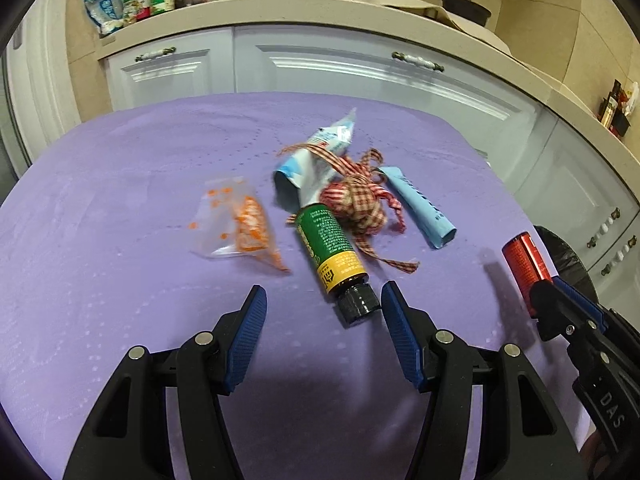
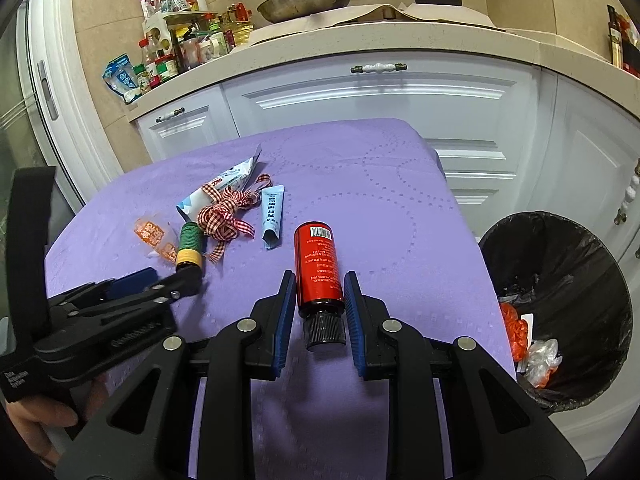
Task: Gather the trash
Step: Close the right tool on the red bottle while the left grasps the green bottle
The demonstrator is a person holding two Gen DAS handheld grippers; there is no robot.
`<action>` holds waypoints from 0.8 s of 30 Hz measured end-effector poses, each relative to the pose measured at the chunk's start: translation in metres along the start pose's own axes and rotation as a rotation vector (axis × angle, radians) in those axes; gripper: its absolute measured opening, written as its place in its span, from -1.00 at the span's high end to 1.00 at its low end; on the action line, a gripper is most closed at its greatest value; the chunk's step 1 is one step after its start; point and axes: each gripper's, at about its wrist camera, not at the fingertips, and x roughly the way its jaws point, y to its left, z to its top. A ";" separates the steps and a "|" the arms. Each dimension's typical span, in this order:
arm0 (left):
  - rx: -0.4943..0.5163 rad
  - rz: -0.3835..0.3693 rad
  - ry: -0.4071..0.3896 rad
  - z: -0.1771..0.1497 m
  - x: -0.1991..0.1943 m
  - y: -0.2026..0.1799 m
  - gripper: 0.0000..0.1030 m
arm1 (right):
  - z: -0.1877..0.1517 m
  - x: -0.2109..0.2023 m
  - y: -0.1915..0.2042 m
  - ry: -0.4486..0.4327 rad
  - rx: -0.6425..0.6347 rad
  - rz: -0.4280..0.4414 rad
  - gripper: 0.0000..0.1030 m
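Right tongs (image 2: 320,300) up front, clamped on red bottle (image 2: 319,264) low near its black cap, cap end toward cam, body lying out over purple worktop (image 2: 380,184). Left tongs (image 1: 324,304) spread wide, nothing gripped; green bottle (image 1: 330,246) lying on worktop w/ black cap just inside the right-hand pad, pads not touching it afaict. Same left tongs visible in right cam at left edge, tips right by that green bottle's cap. Hand (image 2: 36,416) on the left grip, bottom left corner.

Rest of the trash still on worktop: clear wrapper w/ orange print (image 1: 236,220) just left of green bottle, red/white checked ribbon (image 1: 356,200) bunched just beyond green bottle, touching it, pale blue pouch (image 1: 316,164) behind and partly under ribbon, small blue tube (image 1: 420,206) just right of ribbon.

Bin (image 2: 560,304) w/ black liner beside worktop's right edge, some orange + clear plastic bits already inside. White cabinets and cluttered kitchen counter in bg.
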 end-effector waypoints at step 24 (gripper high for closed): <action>-0.045 -0.051 -0.002 0.007 0.006 0.013 0.53 | -0.002 0.000 0.006 -0.001 -0.002 0.001 0.53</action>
